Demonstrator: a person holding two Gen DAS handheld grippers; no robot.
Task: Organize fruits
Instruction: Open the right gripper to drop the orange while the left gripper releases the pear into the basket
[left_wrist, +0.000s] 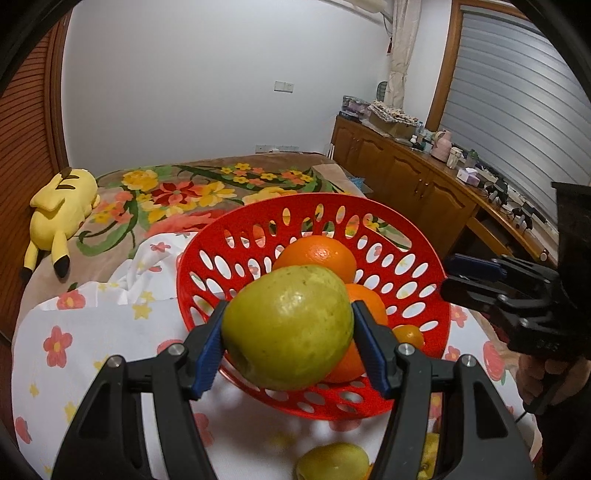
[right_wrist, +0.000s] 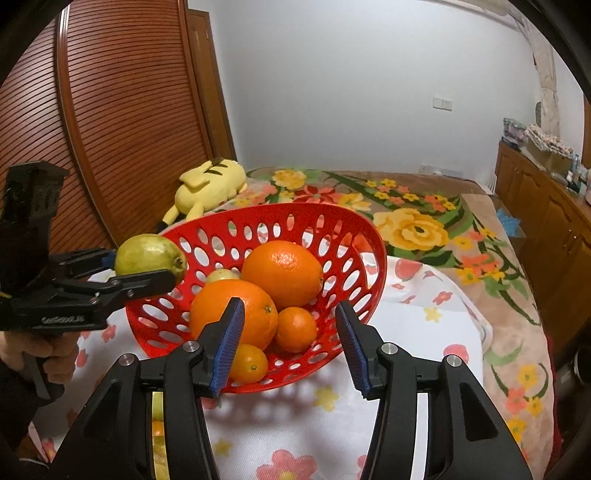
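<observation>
Basket (right_wrist: 373, 236): red, oval-perforated. Oranges (right_wrist: 282, 271): orange. Held fruit (left_wrist: 288, 328): yellow-green. Cloth (right_wrist: 424, 332): white, red and yellow flowers. Gripper pads (right_wrist: 229, 343): blue.

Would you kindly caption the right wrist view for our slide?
Left tool carries a green guava at the red basket rim; right tool hangs open over the oranges.

Your two wrist cameras look down close along their fingers, from either side, sharing the basket (left_wrist: 207, 236) (right_wrist: 373, 254).
</observation>
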